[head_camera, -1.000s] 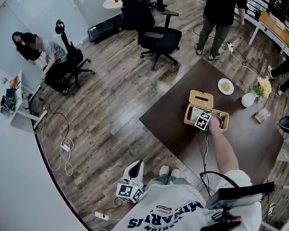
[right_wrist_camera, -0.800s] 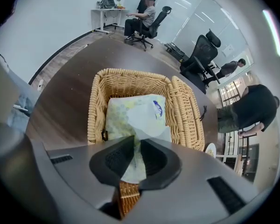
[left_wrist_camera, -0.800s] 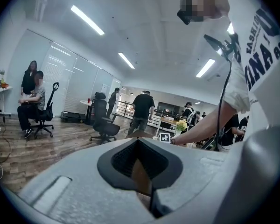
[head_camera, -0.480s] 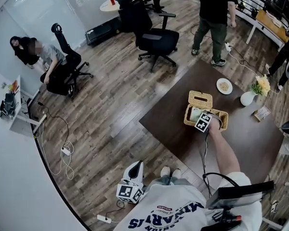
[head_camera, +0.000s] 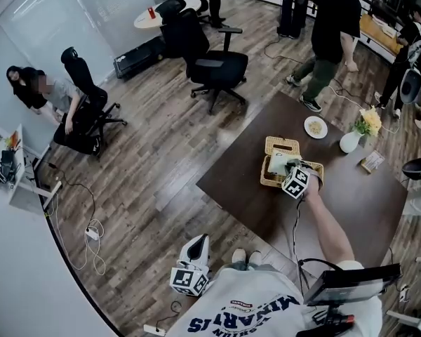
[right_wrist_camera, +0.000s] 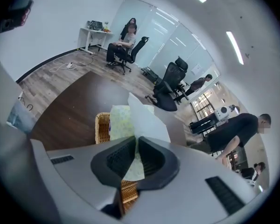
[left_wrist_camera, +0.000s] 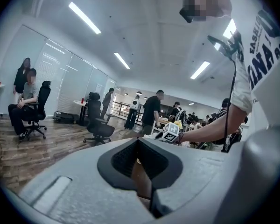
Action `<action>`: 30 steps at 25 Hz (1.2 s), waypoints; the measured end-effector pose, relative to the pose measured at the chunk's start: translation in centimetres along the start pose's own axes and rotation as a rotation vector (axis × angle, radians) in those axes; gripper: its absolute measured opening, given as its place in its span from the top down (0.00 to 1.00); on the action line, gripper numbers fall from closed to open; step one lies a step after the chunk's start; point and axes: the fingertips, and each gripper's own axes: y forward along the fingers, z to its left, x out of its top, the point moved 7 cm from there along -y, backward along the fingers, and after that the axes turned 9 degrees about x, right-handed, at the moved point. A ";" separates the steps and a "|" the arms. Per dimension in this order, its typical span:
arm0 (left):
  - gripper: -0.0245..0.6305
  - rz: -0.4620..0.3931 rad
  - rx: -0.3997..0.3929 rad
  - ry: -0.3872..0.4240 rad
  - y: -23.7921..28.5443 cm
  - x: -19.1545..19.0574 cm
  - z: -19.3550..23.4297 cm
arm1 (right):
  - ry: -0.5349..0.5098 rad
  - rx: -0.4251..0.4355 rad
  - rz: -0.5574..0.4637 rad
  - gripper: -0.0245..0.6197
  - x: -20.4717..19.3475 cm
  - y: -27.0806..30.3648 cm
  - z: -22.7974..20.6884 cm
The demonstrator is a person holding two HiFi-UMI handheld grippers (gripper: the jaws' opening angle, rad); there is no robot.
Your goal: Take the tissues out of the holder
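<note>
A wicker tissue holder (head_camera: 316, 168) stands open on the dark brown table (head_camera: 238, 181), its slotted lid (head_camera: 282, 144) lying just behind it. My right gripper (head_camera: 286, 171) hovers over the holder, shut on a pale green tissue pack (head_camera: 276, 162) that sticks up out of the basket. Its jaws have just been closing, with the pack between them. In the right gripper view the pads (right_wrist_camera: 123, 157) pinch the pack (right_wrist_camera: 126, 120), a white sheet fans out above, and the basket (right_wrist_camera: 102, 125) lies below. My left gripper (head_camera: 198, 243) hangs low by my side, off the table, shut and empty (left_wrist_camera: 139, 164).
A small plate (head_camera: 315, 126), a white vase of flowers (head_camera: 351, 140) and a card (head_camera: 370, 161) sit at the table's far right. Black office chairs (head_camera: 210, 65) stand beyond on the wood floor. People (head_camera: 333, 27) stand near the table's far corner.
The right gripper has risen above the holder, lifting the tissue pack up out of the basket. The left gripper has stayed by my side.
</note>
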 end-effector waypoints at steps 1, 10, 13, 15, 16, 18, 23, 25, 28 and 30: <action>0.96 -0.002 -0.011 0.002 0.3 0.1 -0.1 | 0.014 -0.018 -0.022 0.92 0.2 -1.2 -0.3; 0.96 -0.016 -0.126 0.025 2.4 1.0 -1.8 | 0.165 -0.148 -0.305 0.92 2.2 -16.6 1.8; 0.96 -0.031 -0.179 0.052 3.6 1.8 -2.8 | 0.214 -0.192 -0.407 0.92 2.4 -21.0 3.2; 0.96 -0.038 -0.212 0.069 4.2 2.3 -3.6 | 0.243 -0.211 -0.463 0.92 2.5 -23.2 3.9; 0.96 -0.039 -0.228 0.078 4.6 2.6 -3.9 | 0.254 -0.220 -0.483 0.92 2.6 -23.9 4.1; 0.96 -0.043 -0.256 0.092 5.1 2.9 -4.8 | 0.259 -0.232 -0.501 0.92 2.7 -24.7 4.2; 0.96 -0.042 -0.299 0.109 5.2 3.2 -6.5 | 0.246 -0.235 -0.506 0.92 2.7 -25.9 4.2; 0.96 -0.042 -0.302 0.111 4.9 3.2 -6.7 | 0.240 -0.239 -0.507 0.92 2.8 -26.3 4.4; 0.96 -0.045 -0.296 0.108 4.5 3.1 -6.3 | 0.232 -0.248 -0.498 0.92 3.1 -26.5 4.6; 0.96 -0.043 -0.286 0.102 4.2 3.1 -6.0 | 0.230 -0.251 -0.492 0.92 3.2 -26.5 4.6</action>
